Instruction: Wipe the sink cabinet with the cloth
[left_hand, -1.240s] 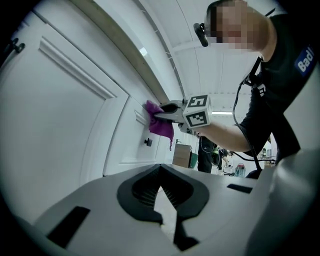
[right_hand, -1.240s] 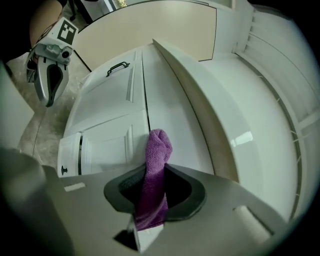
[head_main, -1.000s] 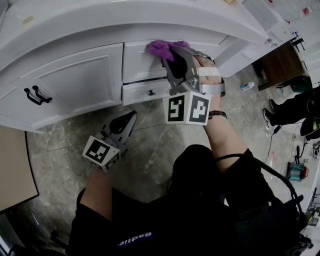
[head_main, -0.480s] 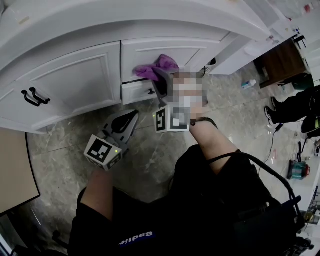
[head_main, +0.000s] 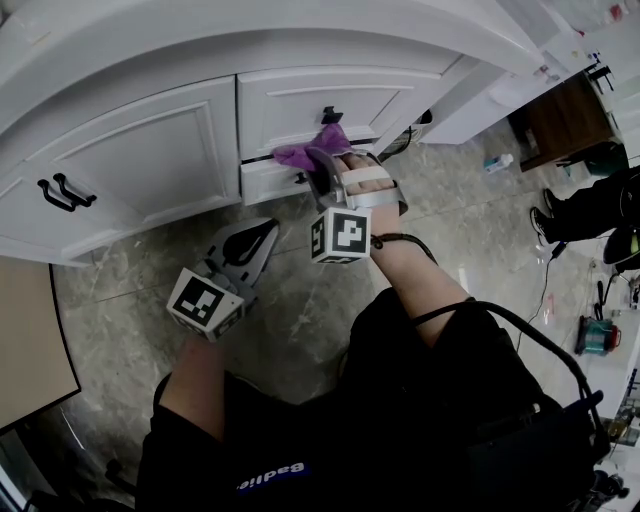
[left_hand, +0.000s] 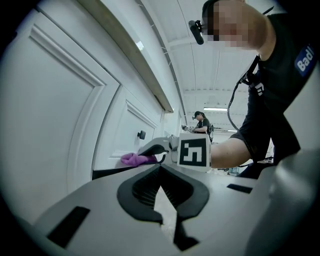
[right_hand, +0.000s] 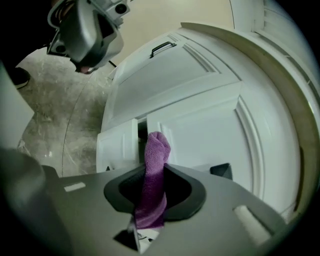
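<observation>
The white sink cabinet (head_main: 150, 150) curves across the top of the head view, with two drawers stacked beside a door. My right gripper (head_main: 322, 168) is shut on a purple cloth (head_main: 312, 150) and presses it against the gap between the upper drawer (head_main: 290, 105) and the small lower drawer (head_main: 268, 182). In the right gripper view the cloth (right_hand: 156, 165) sticks up between the jaws toward the drawer front (right_hand: 200, 135). My left gripper (head_main: 258, 240) hangs low over the floor, apart from the cabinet, its jaws closed on nothing. In the left gripper view the cloth (left_hand: 134, 159) shows beside the left gripper (left_hand: 161, 172).
A black knob (head_main: 328, 115) sits on the upper drawer and black handles (head_main: 60, 192) on the door. The floor is grey marble tile (head_main: 300, 290). A tan board (head_main: 30, 340) stands at left. A small bottle (head_main: 495, 165), dark furniture (head_main: 560, 125) and a person's shoes (head_main: 545, 225) lie right.
My right gripper has slid the cloth down and a little left, from the top of the upper drawer front to the gap above the lower drawer. The left gripper has stayed put.
</observation>
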